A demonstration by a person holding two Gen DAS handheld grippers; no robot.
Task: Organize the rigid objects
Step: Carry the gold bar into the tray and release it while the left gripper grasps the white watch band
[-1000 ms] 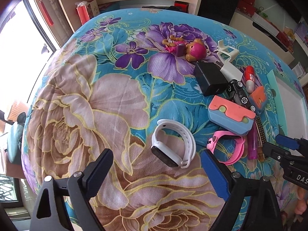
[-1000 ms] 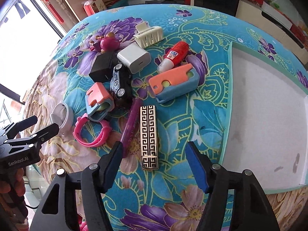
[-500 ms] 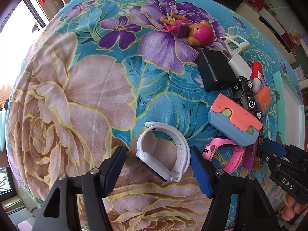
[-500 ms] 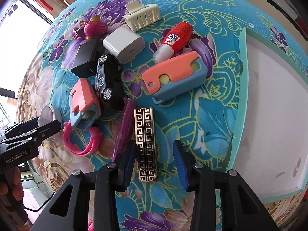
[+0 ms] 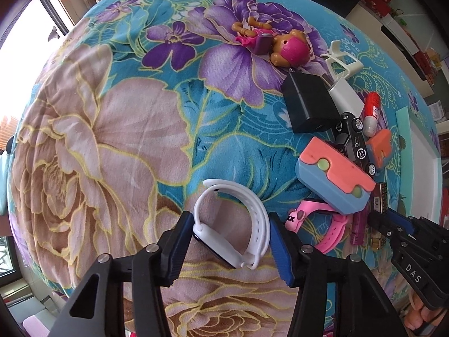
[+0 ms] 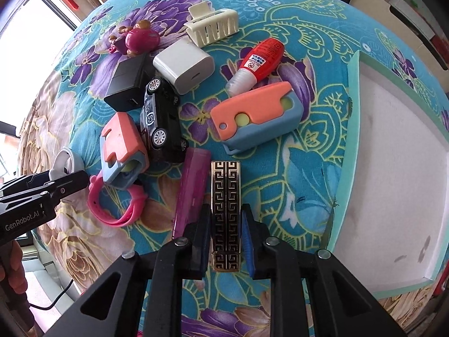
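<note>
Tools both grasping: our left tool [image 5: 231,237] pinches the white watch [image 5: 233,224], right tool [image 6: 226,236] the patterned lighter [image 6: 226,213]; next we lift toward the right tray [image 6: 343,196].

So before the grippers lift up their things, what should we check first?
1. Right gripper squeezing the gold patterned bar: ok, fingers touch both sides.
2. Purple bar staying out of that grip: cannot tell, it lies right against the left finger.
3. Left gripper around the white watch: ok, fingers press both sides.
4. Pink watch clear of the white one: ok, apart.
5. Room in the white tray: ok, nothing lies in the part showing.
6. Grippers apart from each other: ok.
</note>
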